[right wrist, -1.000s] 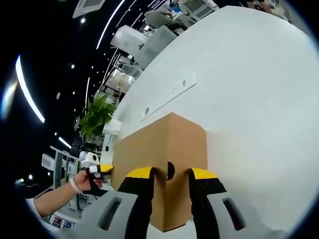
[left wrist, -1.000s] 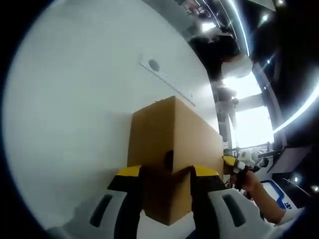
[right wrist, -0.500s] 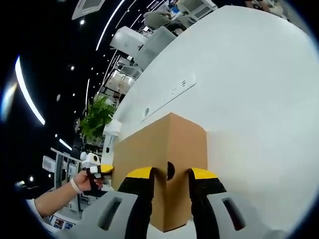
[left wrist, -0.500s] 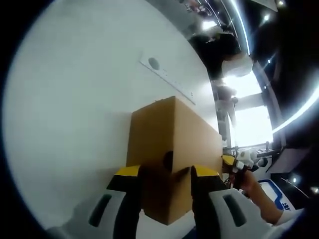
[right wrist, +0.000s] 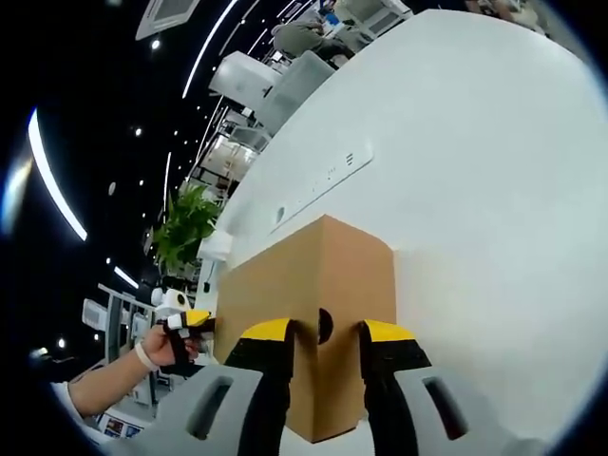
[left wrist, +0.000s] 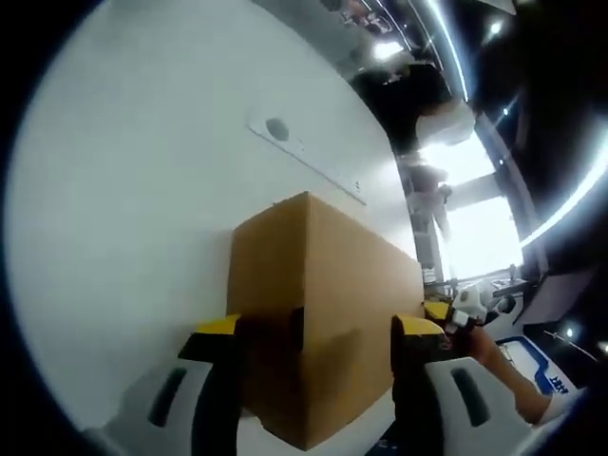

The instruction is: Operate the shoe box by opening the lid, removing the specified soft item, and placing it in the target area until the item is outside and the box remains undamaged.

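1. While I look along my left gripper [left wrist: 309,347], its yellow-tipped jaws stand wide apart, one on each face of the near corner of the shoe box [left wrist: 323,304], released rather than clenched
2. My right gripper [right wrist: 325,344] sits on the opposite end corner of the shoe box [right wrist: 318,285], jaws pressed against the cardboard on both sides of a round hole, grasping the box there
3. Lid is down, box closed, brown cardboard with no damage I can see
4. Box rests on the white table [right wrist: 475,161], well in from its far edge, where a long white socket strip [right wrist: 318,185] is set into the top
5. My left hand [right wrist: 166,347] shows past the box's far end in the right gripper view, my right hand [left wrist: 475,344] likewise in the left gripper view
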Tool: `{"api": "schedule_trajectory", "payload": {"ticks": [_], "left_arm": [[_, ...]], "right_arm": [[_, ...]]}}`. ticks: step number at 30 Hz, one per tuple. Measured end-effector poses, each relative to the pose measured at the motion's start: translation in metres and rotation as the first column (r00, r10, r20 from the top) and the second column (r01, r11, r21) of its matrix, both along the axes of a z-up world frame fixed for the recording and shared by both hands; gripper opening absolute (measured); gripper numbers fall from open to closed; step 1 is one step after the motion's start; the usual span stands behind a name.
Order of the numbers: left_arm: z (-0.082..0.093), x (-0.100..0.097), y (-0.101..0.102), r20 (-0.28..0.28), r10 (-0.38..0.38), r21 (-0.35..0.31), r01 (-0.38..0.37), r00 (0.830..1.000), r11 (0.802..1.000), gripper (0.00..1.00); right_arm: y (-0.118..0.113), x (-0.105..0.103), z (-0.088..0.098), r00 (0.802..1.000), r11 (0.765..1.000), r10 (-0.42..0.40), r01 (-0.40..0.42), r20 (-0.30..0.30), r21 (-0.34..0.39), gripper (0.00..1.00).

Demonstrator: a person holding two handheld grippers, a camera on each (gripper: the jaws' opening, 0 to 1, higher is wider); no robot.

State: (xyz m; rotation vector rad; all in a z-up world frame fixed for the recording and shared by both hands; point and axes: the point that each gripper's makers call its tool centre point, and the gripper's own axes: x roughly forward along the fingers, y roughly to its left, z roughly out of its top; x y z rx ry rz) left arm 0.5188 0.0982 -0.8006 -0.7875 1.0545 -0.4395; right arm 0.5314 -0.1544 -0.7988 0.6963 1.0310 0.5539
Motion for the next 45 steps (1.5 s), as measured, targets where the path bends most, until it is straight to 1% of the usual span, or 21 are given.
{"api": "schedule_trajectory", "payload": {"ticks": [2, 4, 6, 9, 14, 16, 17, 20, 24, 27, 29, 30, 32, 34, 35, 38, 40, 41, 42, 44, 45], "left_arm": [[0.004, 0.003, -0.002, 0.005, 0.010, -0.007, -0.010, 1.000, 1.000, 0.70], [0.007, 0.006, -0.002, 0.026, 0.014, -0.002, -0.014, 1.000, 1.000, 0.71], [0.008, 0.009, -0.002, 0.052, 0.007, 0.015, -0.008, 0.999, 1.000, 0.72], [0.008, 0.009, 0.001, 0.070, -0.006, 0.054, 0.002, 0.998, 0.999, 0.75], [0.006, 0.006, 0.003, 0.060, -0.026, 0.058, 0.023, 0.998, 0.998, 0.77], [0.006, 0.005, 0.001, 0.057, -0.029, 0.051, 0.026, 0.998, 0.998, 0.88], [0.005, 0.001, -0.003, 0.029, -0.033, 0.031, 0.032, 0.999, 0.999, 0.91], [0.004, 0.000, -0.003, 0.030, -0.044, 0.040, 0.043, 0.999, 0.998, 0.88], [0.005, 0.003, 0.001, 0.031, -0.013, 0.036, 0.011, 0.999, 0.999, 0.88], [0.011, 0.005, 0.003, 0.056, -0.011, 0.047, 0.008, 0.998, 0.999, 0.88], [0.016, 0.011, 0.009, 0.100, -0.002, 0.084, -0.007, 0.995, 0.996, 0.88], [0.018, 0.011, 0.011, 0.124, -0.016, 0.116, 0.001, 0.992, 0.993, 0.88], [0.023, 0.009, 0.009, 0.153, -0.059, 0.145, 0.037, 0.987, 0.989, 0.88], [0.027, 0.010, 0.012, 0.188, -0.105, 0.196, 0.068, 0.977, 0.978, 0.89], [0.031, 0.012, 0.011, 0.210, -0.115, 0.203, 0.072, 0.971, 0.977, 0.90], [0.043, 0.007, 0.005, 0.228, -0.146, 0.190, 0.103, 0.963, 0.976, 0.91], [0.050, 0.006, 0.004, 0.251, -0.166, 0.213, 0.113, 0.954, 0.971, 0.92], [0.059, 0.008, 0.003, 0.287, -0.189, 0.238, 0.121, 0.939, 0.964, 0.92], [0.063, 0.009, 0.002, 0.304, -0.202, 0.249, 0.126, 0.931, 0.960, 0.92], [0.075, 0.010, 0.001, 0.359, -0.250, 0.311, 0.138, 0.899, 0.940, 0.95], [0.081, 0.011, -0.001, 0.391, -0.279, 0.340, 0.144, 0.877, 0.929, 0.95]], "right_arm": [[0.000, 0.000, 0.000, 1.000, 1.000, -0.001, 0.001, -0.001, 0.000, 0.27], [0.000, 0.001, -0.001, 1.000, 1.000, -0.004, 0.004, -0.003, 0.007, 0.27], [0.000, 0.001, -0.001, 1.000, 1.000, -0.003, 0.004, -0.003, 0.007, 0.27], [0.001, -0.002, 0.001, 1.000, 1.000, 0.000, 0.000, -0.002, 0.004, 0.27], [0.002, -0.003, 0.002, 1.000, 1.000, -0.003, 0.003, -0.002, 0.010, 0.27], [0.002, -0.003, 0.003, 1.000, 1.000, -0.004, 0.004, -0.002, 0.011, 0.27], [0.002, -0.003, 0.003, 1.000, 1.000, -0.002, 0.002, -0.003, 0.011, 0.27], [0.001, -0.001, 0.001, 1.000, 1.000, 0.001, -0.001, -0.004, 0.006, 0.27], [0.001, -0.002, 0.002, 1.000, 1.000, -0.006, 0.007, -0.010, 0.014, 0.27], [0.001, -0.002, 0.002, 1.000, 1.000, -0.005, 0.005, -0.005, 0.005, 0.27], [0.001, -0.002, 0.002, 1.000, 1.000, -0.007, 0.007, -0.005, 0.005, 0.27], [0.000, -0.001, 0.002, 1.000, 1.000, -0.010, 0.010, -0.009, 0.007, 0.27], [0.001, -0.001, 0.002, 1.000, 1.000, -0.007, 0.008, -0.008, 0.005, 0.27], [0.000, -0.001, 0.001, 1.000, 1.000, -0.008, 0.008, -0.009, 0.008, 0.27], [0.000, -0.001, 0.001, 1.000, 1.000, -0.008, 0.008, -0.009, 0.010, 0.27], [0.000, -0.001, 0.001, 1.000, 1.000, -0.007, 0.007, -0.015, 0.016, 0.27], [0.000, 0.000, 0.001, 1.000, 1.000, -0.005, 0.005, -0.017, 0.020, 0.27], [0.000, 0.000, 0.000, 1.000, 1.000, -0.002, 0.002, -0.015, 0.019, 0.27], [0.000, 0.000, 0.000, 1.000, 1.000, -0.002, 0.002, -0.015, 0.020, 0.27], [0.000, 0.001, -0.001, 1.000, 1.000, -0.003, 0.004, -0.017, 0.024, 0.27], [0.000, 0.001, -0.001, 1.000, 1.000, -0.006, 0.007, -0.020, 0.027, 0.27]]}}
